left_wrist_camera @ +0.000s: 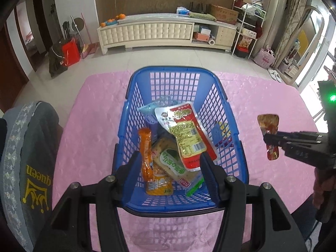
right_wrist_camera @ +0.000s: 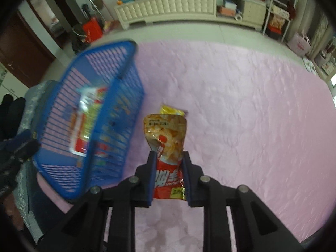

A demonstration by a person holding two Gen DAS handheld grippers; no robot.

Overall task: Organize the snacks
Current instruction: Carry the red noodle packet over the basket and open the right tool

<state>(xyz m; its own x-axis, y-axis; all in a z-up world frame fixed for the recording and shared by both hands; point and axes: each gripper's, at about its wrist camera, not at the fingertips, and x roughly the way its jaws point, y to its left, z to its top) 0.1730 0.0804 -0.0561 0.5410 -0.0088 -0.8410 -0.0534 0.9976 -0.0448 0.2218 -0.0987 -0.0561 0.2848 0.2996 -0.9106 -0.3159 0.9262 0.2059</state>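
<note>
Your right gripper (right_wrist_camera: 169, 157) is clamped on a small red snack packet (right_wrist_camera: 166, 145), its two fingers pressing the packet's sides so that the top half sticks out past the tips and the printed red bottom sits back between them. In the left wrist view you can see that same packet (left_wrist_camera: 269, 136) hanging in the air off to the right of the blue basket (left_wrist_camera: 134, 113), above the pink tablecloth (left_wrist_camera: 262, 96) and not touching it. In the right wrist view a yellow packet (right_wrist_camera: 171, 110) shows just behind the top edge of the one you hold, near the basket's wall; whether it touches the wall cannot be told through the blur. Your left gripper (left_wrist_camera: 170, 161) sits over the near end of the basket with its fingers apart and nothing between them; they do not press on anything. Inside the basket you have a pile of snacks: a large red and yellow pouch (left_wrist_camera: 187, 134) lying on top, an orange stick-shaped packet (left_wrist_camera: 146, 153) along the left side, a green-labelled flat pack (left_wrist_camera: 168, 159) under the pouch, and a pale blue packet (left_wrist_camera: 150, 113) toward the far end. A grey cloth (left_wrist_camera: 31, 157) with yellow lettering lies at the left edge of the table.
</note>
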